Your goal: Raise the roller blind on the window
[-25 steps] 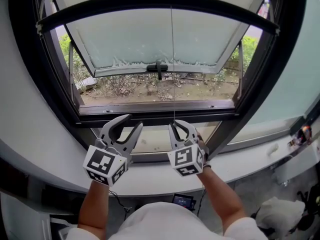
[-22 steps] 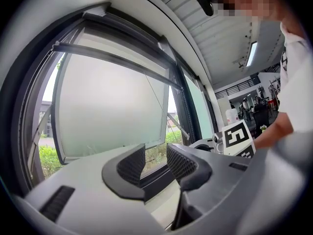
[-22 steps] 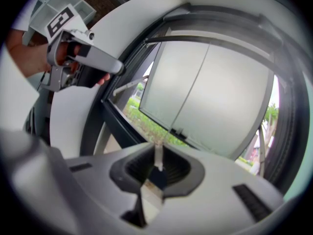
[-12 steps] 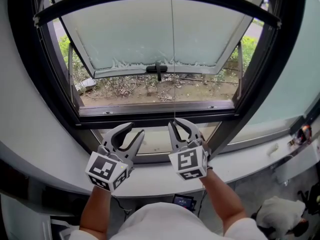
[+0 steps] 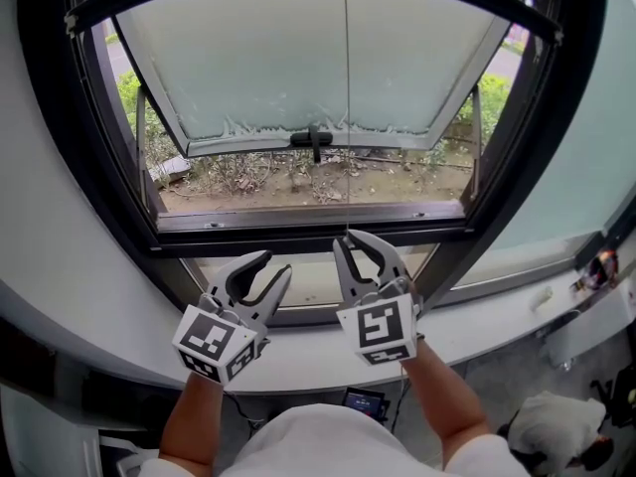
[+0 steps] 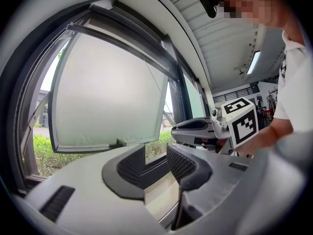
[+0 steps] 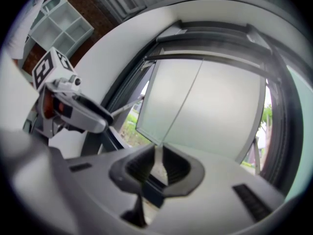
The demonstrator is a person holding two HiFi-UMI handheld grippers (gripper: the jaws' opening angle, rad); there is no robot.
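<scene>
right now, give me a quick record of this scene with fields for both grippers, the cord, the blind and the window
left gripper: open, nothing between the jaws, held in front of the lower frame
right gripper: shut on the cord's white end piece
cord: thin, runs straight up across the pane
blind: dark bottom bar near the top of the window
window: frosted pane tilted open outward, plants below

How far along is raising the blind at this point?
Mostly done: the blind's bottom bar sits near the top of the window. In hand: right gripper shut on the pull cord; left gripper open, empty. Left: finish the rise, release the cord.
</scene>
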